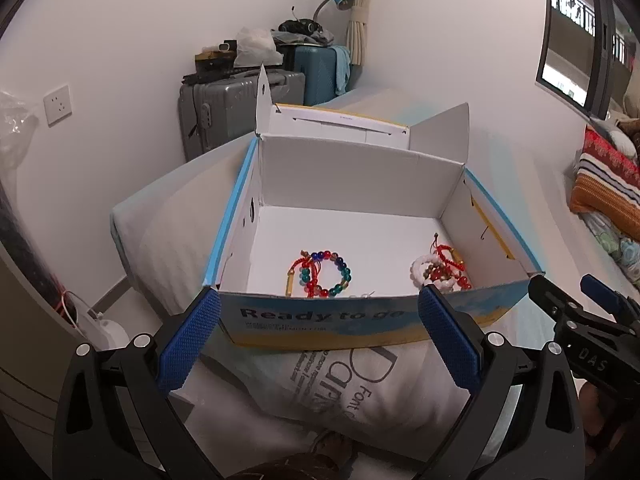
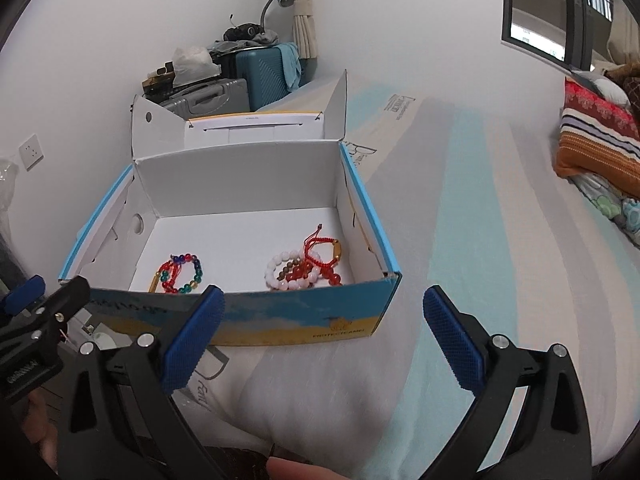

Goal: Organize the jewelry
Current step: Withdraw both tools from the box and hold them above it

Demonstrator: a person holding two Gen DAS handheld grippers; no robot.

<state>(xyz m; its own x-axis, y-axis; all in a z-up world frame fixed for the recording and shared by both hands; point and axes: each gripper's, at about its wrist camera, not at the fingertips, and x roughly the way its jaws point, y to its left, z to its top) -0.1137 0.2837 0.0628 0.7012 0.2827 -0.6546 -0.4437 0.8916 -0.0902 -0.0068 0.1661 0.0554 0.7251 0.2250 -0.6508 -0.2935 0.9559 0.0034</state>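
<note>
An open blue and white cardboard box sits on the bed; it also shows in the right wrist view. Inside lie two heaps of jewelry: a multicoloured bead bracelet with red cord on the left, and white, brown and red bead bracelets with red cord on the right. My left gripper is open and empty just before the box's front wall. My right gripper is open and empty, before the box's front right corner.
The box lid stands open behind. A white printed pillow or bag lies under the box front. Suitcases stand against the wall. Striped cushions lie at the right. The striped bedsheet spreads right of the box.
</note>
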